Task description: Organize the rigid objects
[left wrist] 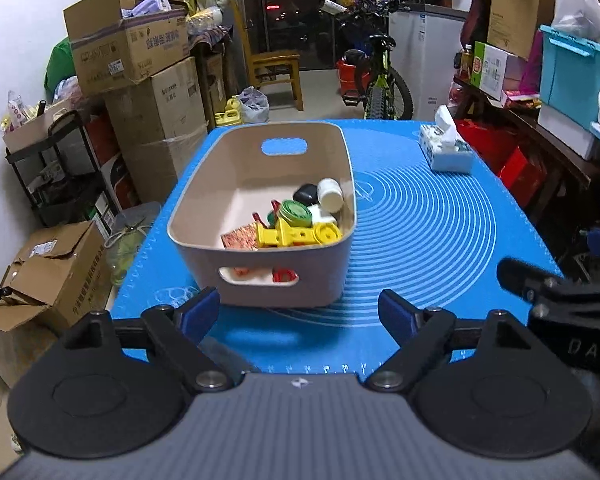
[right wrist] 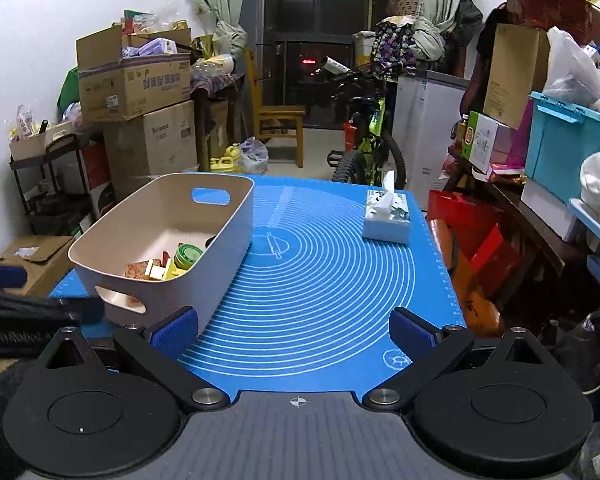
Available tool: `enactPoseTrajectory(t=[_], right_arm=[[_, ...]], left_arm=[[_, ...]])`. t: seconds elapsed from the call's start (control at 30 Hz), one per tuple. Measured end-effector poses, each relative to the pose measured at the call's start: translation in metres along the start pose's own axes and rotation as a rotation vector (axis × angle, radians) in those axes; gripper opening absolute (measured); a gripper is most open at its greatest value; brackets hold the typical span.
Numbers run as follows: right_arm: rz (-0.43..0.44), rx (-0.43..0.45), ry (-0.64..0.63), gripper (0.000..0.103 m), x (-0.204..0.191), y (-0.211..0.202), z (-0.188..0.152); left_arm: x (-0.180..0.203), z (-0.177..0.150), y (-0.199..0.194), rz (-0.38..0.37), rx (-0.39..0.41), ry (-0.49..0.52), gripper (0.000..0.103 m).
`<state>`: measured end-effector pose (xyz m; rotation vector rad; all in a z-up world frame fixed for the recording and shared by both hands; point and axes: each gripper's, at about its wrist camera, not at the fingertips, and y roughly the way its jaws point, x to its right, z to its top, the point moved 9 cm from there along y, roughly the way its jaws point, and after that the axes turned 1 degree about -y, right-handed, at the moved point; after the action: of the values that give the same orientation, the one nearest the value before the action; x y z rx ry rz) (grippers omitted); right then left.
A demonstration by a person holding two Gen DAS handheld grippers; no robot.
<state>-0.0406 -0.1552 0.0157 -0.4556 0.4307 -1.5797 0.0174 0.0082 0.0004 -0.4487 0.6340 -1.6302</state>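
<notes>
One beige plastic bin [left wrist: 332, 280] with two handle cutouts sits on the blue silicone mat [left wrist: 420, 232], long axis running away from the cameras. Inside it: one white bottle [left wrist: 330, 195], one green round tin [left wrist: 297, 213], one yellow toy [left wrist: 296, 236]. One tissue box [right wrist: 386, 220] stands well apart. The left gripper [left wrist: 299, 314] and right gripper [right wrist: 294, 330] both gape wide, empty.
</notes>
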Motion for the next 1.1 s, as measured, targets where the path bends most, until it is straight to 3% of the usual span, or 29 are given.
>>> enactPoseTrajectory(t=[0.13, 0.5, 1.1], right_arm=[[-0.024, 0.040, -0.001, 0.101, 0.003, -0.001, -0.006], [-0.040, 0.014, 0.027, 0.101, 0.006, 0.014, -0.023], [-0.039, 0.012, -0.018, 0.101, -0.003, 0.019, -0.026]], left_arm=[[0.001, -0.011, 0.008, 0.022, 0.002, 0.017, 0.086], [-0.007, -0.019, 0.019, 0.038, -0.007, -0.027, 0.086], [-0.010, -0.021, 0.025, 0.007, -0.029, -0.050, 0.086]])
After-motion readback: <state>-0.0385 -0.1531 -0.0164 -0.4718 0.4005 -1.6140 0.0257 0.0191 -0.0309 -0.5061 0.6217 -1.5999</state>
